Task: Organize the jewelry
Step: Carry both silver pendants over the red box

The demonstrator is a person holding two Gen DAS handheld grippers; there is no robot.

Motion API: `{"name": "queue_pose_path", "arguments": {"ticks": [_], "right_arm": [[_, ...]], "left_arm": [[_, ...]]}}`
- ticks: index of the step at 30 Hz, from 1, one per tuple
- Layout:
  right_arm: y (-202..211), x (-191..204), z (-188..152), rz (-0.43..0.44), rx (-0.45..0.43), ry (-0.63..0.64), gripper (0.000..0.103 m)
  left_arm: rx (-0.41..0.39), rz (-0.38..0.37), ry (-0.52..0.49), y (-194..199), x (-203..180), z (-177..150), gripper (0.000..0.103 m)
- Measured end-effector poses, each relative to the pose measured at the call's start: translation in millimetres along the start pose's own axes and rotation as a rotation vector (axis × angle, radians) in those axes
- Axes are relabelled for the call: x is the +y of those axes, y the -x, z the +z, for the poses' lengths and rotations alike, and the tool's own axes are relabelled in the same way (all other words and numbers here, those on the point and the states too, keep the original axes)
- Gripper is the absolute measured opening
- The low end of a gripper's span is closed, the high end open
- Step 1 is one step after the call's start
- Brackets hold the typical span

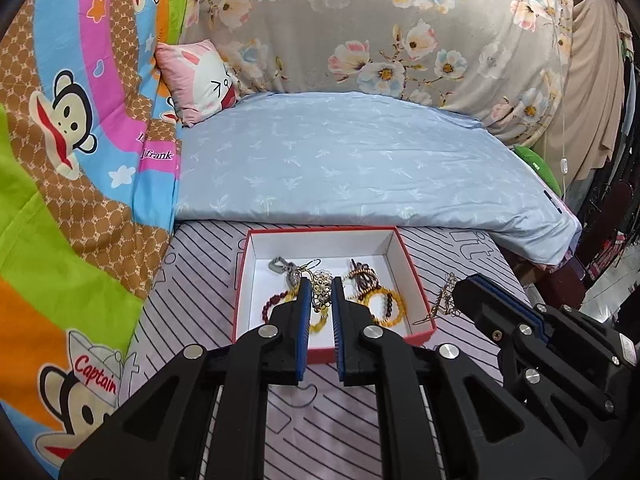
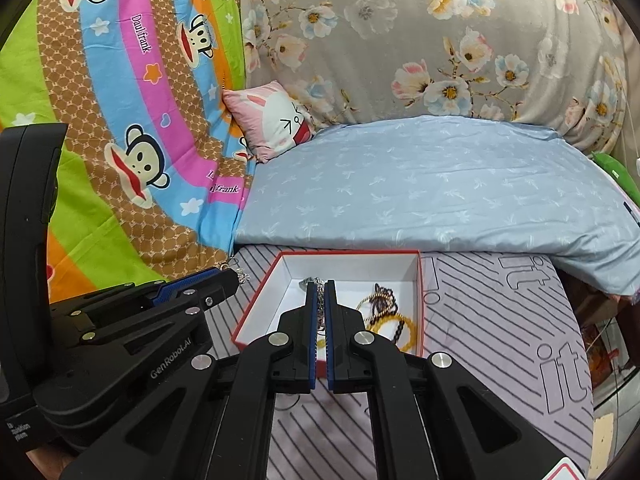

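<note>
A folded pale-blue quilt with a white leaf print lies on a grey striped bedsheet, with a pink rabbit-face cushion at its left corner, beside a multicoloured cartoon-monkey blanket and a grey floral cloth behind.

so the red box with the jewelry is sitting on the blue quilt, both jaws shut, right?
Not quite: the red box sits on the striped grey sheet, in front of the blue quilt, as the left wrist view shows. Both jaws are shut.
</note>
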State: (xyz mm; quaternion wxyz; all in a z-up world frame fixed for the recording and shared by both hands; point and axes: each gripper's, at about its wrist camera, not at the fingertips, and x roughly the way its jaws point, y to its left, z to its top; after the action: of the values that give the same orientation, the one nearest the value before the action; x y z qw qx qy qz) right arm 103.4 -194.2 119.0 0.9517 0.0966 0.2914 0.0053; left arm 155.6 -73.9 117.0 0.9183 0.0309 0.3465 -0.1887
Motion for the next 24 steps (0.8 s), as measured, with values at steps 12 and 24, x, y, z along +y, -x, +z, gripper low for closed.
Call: {"name": "queue_pose_path", "arguments": {"ticks": [12, 24], "right_arm": [[-59, -17, 25, -0.024, 0.028, -0.005, 0.003], [-107, -29, 21, -0.042, 0.085, -0.005, 0.003]], "left_arm": [[0.036, 0.039, 0.002, -64, 8, 28, 0.009], [0.089, 0.057, 0.004, -114, 11, 28, 0.009]]}}
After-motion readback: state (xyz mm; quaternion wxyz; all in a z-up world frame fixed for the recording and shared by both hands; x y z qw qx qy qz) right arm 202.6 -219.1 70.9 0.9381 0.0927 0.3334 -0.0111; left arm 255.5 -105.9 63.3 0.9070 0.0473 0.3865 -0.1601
